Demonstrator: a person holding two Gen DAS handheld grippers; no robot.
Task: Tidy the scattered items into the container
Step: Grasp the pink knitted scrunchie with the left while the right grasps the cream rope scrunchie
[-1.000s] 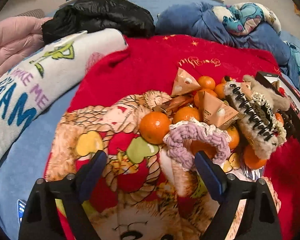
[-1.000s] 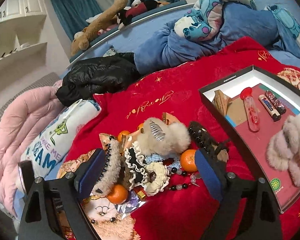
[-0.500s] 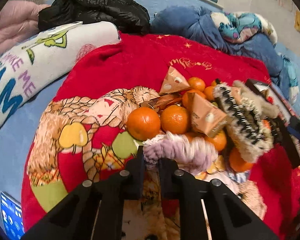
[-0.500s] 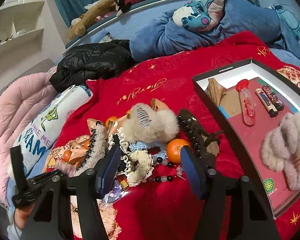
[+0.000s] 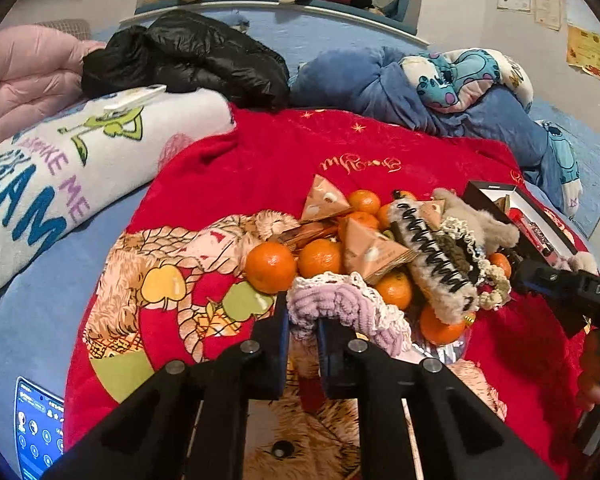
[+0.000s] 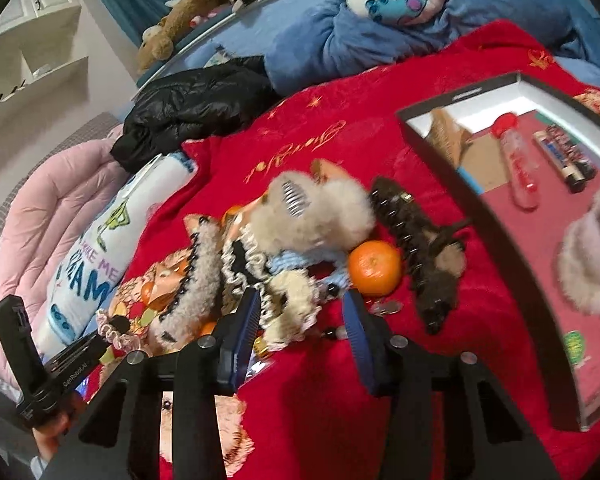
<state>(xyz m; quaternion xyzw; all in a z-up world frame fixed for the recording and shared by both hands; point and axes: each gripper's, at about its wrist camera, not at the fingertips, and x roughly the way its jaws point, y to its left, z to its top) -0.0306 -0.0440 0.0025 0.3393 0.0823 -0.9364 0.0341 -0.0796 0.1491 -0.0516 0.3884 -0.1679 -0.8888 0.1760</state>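
Left gripper (image 5: 302, 330): jaws, wide a second ago, now clamp the lilac scrunchie (image 5: 339, 306); ready to lift.
Right gripper (image 6: 300, 320): jaws closing around the cream scrunchie (image 6: 290, 300), no firm grip yet.
Scrunchie: lilac, ribbed, lace-edged, at the pile's near edge on the bed.
Box (image 6: 479, 184): right, beyond the pile, partly filled.

A black puffer jacket (image 5: 188, 56) lies beside what looks like a phone (image 5: 36, 428).
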